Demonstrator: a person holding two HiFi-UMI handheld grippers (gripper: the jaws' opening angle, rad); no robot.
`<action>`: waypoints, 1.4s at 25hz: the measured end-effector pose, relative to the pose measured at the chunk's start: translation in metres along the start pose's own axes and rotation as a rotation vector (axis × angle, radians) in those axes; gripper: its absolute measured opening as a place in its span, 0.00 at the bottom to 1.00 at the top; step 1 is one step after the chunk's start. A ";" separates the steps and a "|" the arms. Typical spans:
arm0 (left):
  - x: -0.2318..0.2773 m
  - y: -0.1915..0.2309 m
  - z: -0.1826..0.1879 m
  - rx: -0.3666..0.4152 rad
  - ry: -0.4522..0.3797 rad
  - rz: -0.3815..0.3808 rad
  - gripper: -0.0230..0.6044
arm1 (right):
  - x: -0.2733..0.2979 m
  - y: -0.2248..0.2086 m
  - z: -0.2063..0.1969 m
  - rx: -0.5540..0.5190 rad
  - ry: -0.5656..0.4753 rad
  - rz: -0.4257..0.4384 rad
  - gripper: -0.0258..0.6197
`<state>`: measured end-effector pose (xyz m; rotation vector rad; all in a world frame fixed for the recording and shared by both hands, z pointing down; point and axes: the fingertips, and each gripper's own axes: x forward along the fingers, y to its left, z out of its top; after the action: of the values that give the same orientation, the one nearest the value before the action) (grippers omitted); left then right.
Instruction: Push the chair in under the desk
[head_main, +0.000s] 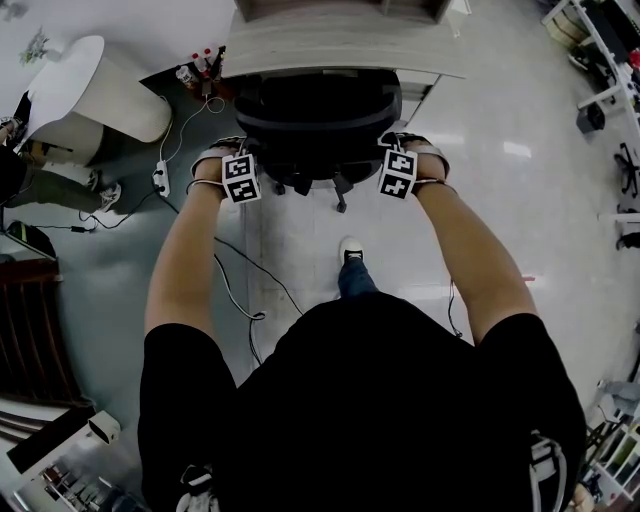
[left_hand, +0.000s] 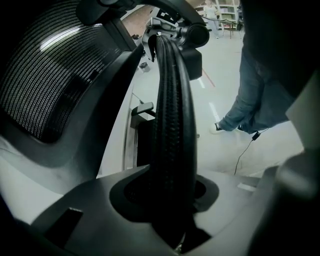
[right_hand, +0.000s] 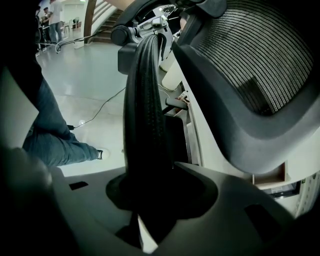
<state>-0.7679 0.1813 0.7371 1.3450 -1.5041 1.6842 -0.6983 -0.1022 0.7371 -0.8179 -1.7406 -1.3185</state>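
In the head view the chair (head_main: 318, 115) is sitting partly tucked beneath the desk (head_main: 340, 50), its wheeled base (head_main: 341, 187) showing on the glossy floor (head_main: 500, 200), while the left gripper (head_main: 232, 158) and right gripper (head_main: 402, 152) are reaching down to its two sides. In the left gripper view the jaws are clamping the left armrest (left_hand: 172, 125), with the mesh backrest (left_hand: 45, 85) beside it. In the right gripper view the jaws are likewise gripping the right armrest (right_hand: 145, 125). The chair is probably bulky but rolling easily. The ribbed pads are likely giving slightly, and holding both armrests is guarding against swivel.
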 end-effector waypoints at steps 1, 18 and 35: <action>0.001 0.002 -0.001 0.001 0.000 -0.001 0.24 | 0.001 -0.002 0.000 0.002 0.001 0.000 0.25; 0.006 0.012 -0.006 0.012 -0.011 0.004 0.24 | 0.007 -0.009 0.005 0.005 0.003 -0.017 0.25; -0.002 0.023 -0.018 -0.125 0.062 0.133 0.42 | -0.014 -0.022 0.003 0.073 -0.060 -0.131 0.52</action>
<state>-0.7932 0.1931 0.7268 1.1405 -1.6660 1.6650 -0.7106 -0.1053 0.7143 -0.7199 -1.9055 -1.3189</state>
